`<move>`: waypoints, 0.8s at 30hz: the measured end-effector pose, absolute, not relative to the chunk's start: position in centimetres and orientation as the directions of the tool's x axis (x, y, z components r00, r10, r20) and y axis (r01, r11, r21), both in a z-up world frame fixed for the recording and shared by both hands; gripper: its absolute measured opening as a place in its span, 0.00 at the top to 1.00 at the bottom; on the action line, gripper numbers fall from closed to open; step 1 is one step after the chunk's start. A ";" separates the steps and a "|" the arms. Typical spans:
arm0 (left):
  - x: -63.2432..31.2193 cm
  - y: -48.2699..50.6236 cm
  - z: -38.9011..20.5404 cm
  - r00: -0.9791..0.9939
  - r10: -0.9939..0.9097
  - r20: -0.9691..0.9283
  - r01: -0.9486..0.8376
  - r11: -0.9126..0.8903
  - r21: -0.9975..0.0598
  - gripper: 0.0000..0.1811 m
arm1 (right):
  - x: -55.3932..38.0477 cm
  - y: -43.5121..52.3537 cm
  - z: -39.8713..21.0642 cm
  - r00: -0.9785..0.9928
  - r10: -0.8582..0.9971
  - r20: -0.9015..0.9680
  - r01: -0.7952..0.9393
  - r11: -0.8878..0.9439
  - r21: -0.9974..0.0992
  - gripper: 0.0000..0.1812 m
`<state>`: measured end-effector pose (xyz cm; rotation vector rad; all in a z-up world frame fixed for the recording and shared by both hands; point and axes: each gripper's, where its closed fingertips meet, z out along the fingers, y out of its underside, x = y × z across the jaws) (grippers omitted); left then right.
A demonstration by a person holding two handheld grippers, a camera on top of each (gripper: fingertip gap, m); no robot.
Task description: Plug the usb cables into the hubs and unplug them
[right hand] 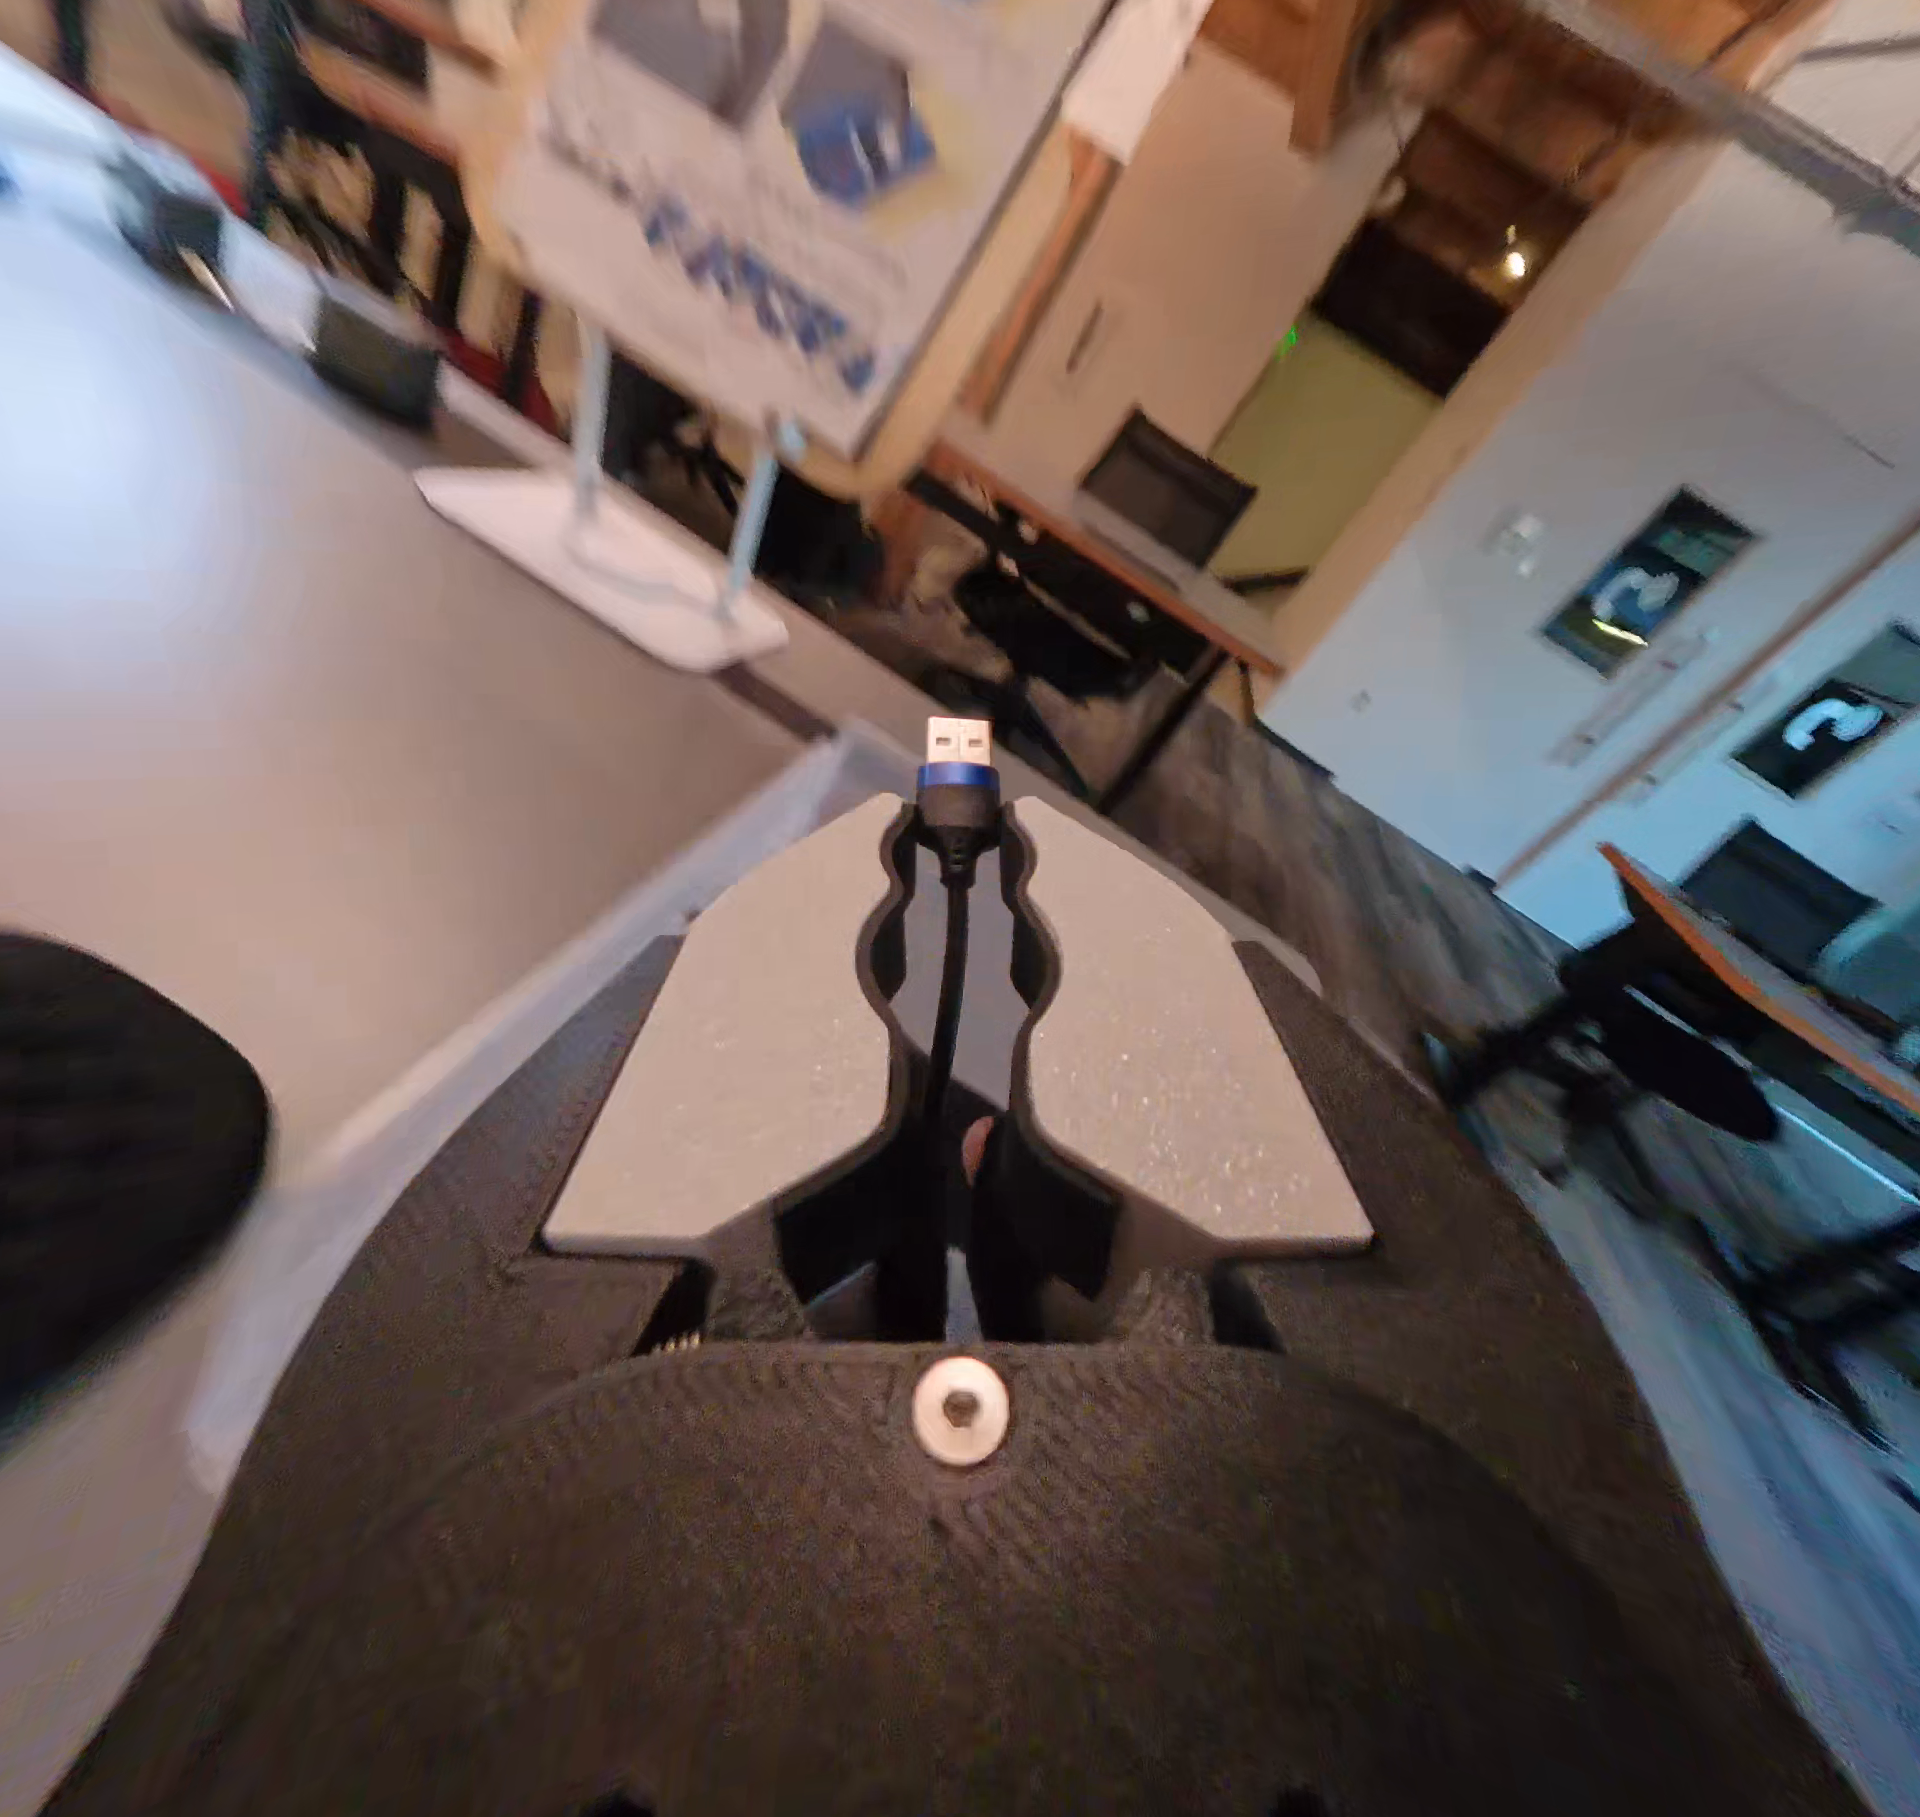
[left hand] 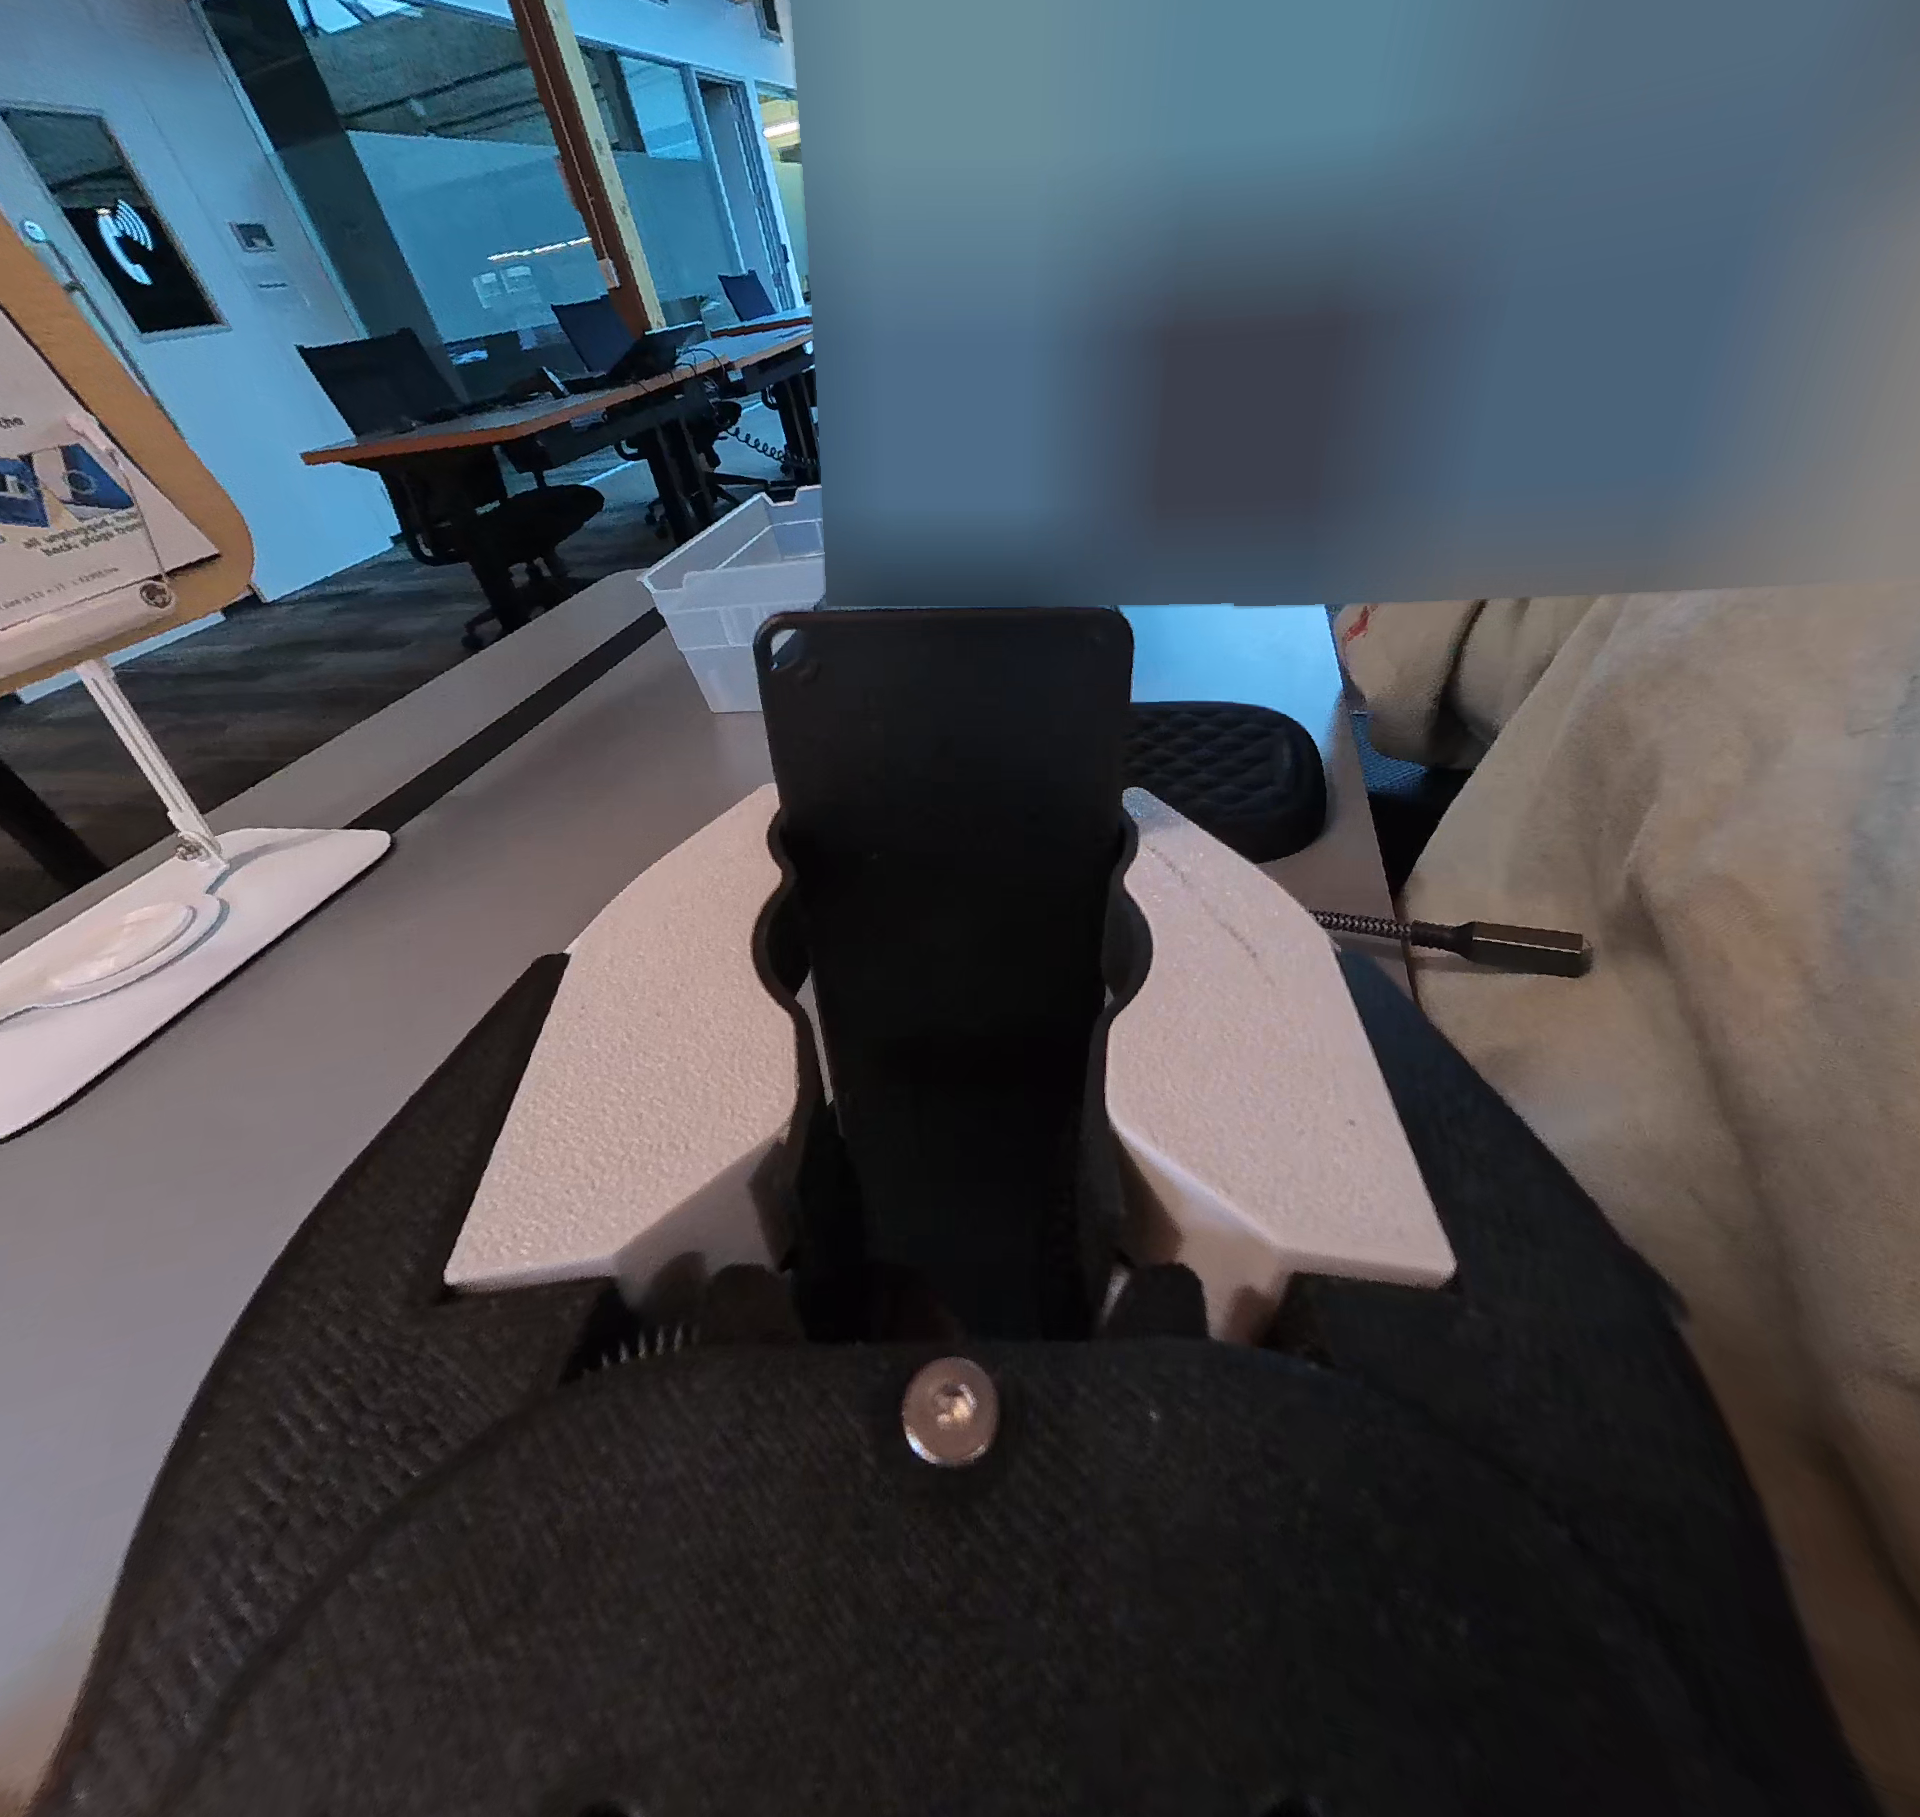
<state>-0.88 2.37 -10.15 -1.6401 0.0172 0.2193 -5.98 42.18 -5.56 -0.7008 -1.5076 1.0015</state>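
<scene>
My left gripper (left hand: 948, 837) is shut on a flat black hub (left hand: 940, 728) that stands upright between the white fingers and sticks out past their tips. A braided cable with a dark metal plug (left hand: 1517, 941) hangs in the air to the right of it. My right gripper (right hand: 956, 811) is shut on a black USB cable (right hand: 943, 988) just behind its plug. The silver plug (right hand: 958, 739) with a blue ring points forward past the fingertips, above the grey table's far edge. The right wrist view is tilted and blurred.
A grey table (left hand: 312, 1040) carries a white stand with an instruction board (left hand: 156, 894), also in the right wrist view (right hand: 623, 541). A white bin (left hand: 738, 604) and a black quilted pouch (left hand: 1226, 770) lie behind the hub. A person's pale sleeve (left hand: 1662, 936) fills the right side. The left gripper's tips are roughly 40 cm from the right gripper's.
</scene>
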 end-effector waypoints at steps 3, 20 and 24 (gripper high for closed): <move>-0.9 2.3 -10.2 0.981 0.123 -0.153 -0.142 -0.093 -0.985 0.70 | -7.0 43.8 -9.5 -0.175 0.834 0.523 0.016 0.534 -0.846 0.92; -0.3 -0.2 -8.2 0.970 0.187 -0.155 -0.121 -0.180 -0.976 0.70 | -4.2 32.3 -7.9 -0.469 0.813 0.344 -0.074 0.352 -0.933 0.80; -1.0 -0.7 -9.8 0.975 0.189 -0.117 -0.077 -0.206 -0.976 0.70 | -1.8 17.6 -7.4 -0.798 0.509 0.323 -0.249 0.210 -0.945 0.79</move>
